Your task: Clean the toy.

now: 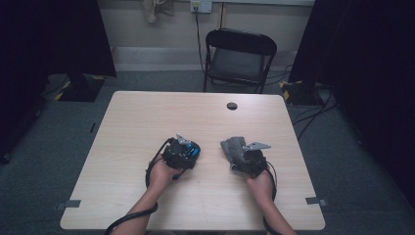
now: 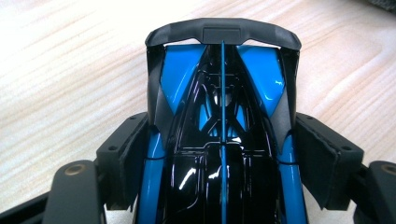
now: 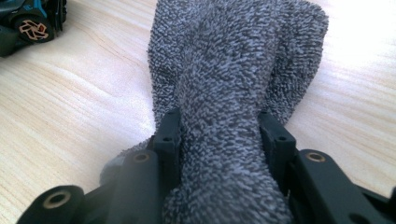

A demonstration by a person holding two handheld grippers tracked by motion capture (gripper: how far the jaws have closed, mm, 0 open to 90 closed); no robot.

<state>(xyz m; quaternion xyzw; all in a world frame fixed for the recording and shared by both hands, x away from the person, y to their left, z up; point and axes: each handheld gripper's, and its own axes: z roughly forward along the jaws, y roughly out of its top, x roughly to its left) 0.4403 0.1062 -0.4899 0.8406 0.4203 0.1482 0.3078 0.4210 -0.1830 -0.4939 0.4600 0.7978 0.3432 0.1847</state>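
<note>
2 things are being held at frame centre: a blue-black toy car [image 2: 223,140] is being clamped by the left gripper [image 1: 182,152], a grey towel [image 3: 229,93] by the right gripper [image 1: 250,157]. Risk: car's glossy body is likely being gripped insecurely, w/ slip poss. under wiping pressure.

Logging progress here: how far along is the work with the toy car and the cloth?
Done: left gripper clamps the blue-black toy car; right gripper pinches the grey cloth. In hand: both are held near the table. Left: cloth and car are apart, so any wiping remains.
</note>
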